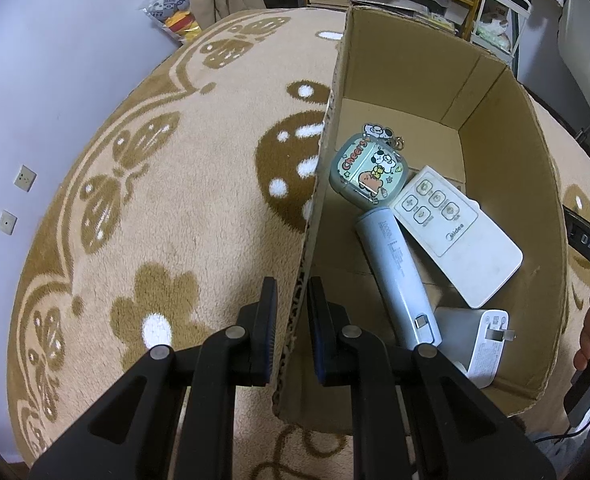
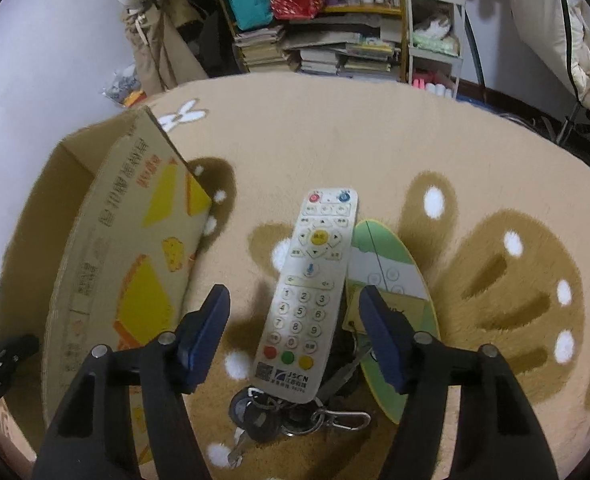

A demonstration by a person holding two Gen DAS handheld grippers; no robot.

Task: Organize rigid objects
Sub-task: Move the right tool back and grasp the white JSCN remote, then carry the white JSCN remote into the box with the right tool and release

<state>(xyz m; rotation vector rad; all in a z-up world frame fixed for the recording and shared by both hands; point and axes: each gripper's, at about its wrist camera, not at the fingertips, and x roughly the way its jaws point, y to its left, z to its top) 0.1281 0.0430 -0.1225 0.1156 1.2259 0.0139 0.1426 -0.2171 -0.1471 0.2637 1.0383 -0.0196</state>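
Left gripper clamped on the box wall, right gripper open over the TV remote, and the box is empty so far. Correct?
Not empty. The left wrist view shows the cardboard box already holding a small white remote, a pale blue power bank, a white charger and a cartoon case. The rest stands.

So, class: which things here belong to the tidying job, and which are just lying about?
Part of the job:
cardboard box
small white remote
power bank
charger
cartoon case
long white remote
keys
green card

Just lying about:
rug
stacked books
plush toys
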